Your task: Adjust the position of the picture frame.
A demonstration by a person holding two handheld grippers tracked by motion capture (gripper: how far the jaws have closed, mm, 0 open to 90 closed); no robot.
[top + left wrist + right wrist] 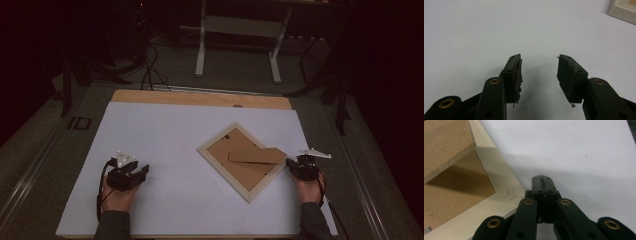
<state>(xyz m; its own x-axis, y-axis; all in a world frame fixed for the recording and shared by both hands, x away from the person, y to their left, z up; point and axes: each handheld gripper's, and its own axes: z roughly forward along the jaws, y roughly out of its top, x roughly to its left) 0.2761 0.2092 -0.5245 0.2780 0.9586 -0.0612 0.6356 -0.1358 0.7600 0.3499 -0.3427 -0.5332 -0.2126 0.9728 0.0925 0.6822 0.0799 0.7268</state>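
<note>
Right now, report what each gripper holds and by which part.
Nothing is held. The left gripper is open over bare white sheet; the right gripper is shut empty beside the picture frame.

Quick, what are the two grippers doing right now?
Left gripper: open, nothing between its jaws.
Right gripper: shut, holding nothing, beside the picture frame corner.

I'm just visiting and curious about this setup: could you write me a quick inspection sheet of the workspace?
Surface: white sheet covering a wooden table.
Job's things: picture frame lying face down, turned diamond-wise; its cardboard stand flap is raised.
Clutter: nothing seen.
Grippers: left hand-held gripper open over bare sheet, holding nothing; right hand-held gripper shut, empty, at the frame's right corner.
Cables: one trails from each gripper; more lie on the floor behind.
Surroundings: dark room, white desk legs beyond the table.
</note>
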